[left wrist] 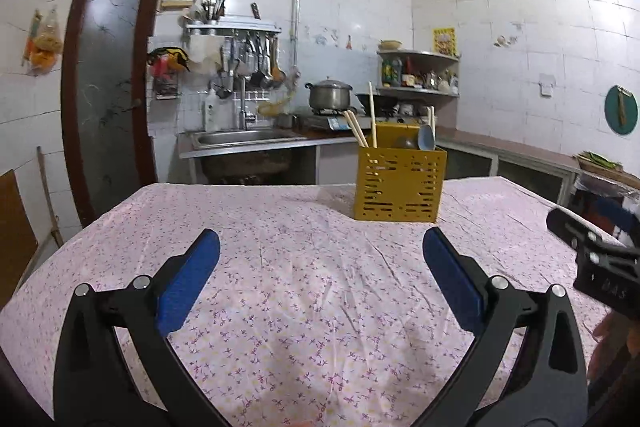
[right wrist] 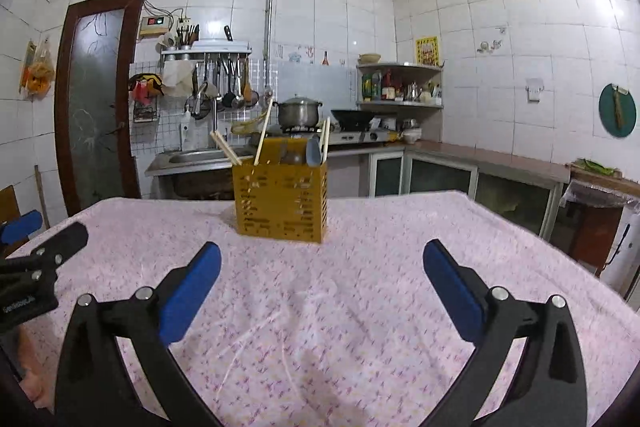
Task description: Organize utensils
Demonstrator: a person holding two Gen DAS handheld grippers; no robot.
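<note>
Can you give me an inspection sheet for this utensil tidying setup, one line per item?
Surface: table under a pink floral tablecloth, wrinkled.
Job's things: yellow slotted utensil holder upright on the cloth, holding wooden chopsticks, a light blue spoon and a dark utensil.
Clutter: nothing seen on the cloth.
Grippers: left gripper and right gripper both over the cloth short of the holder, jaws wide open, nothing between them.
Cables: wires run from a wall control box near the door.
Surroundings: tiled kitchen, sink, steel pot on the stove, corner shelf.
</note>
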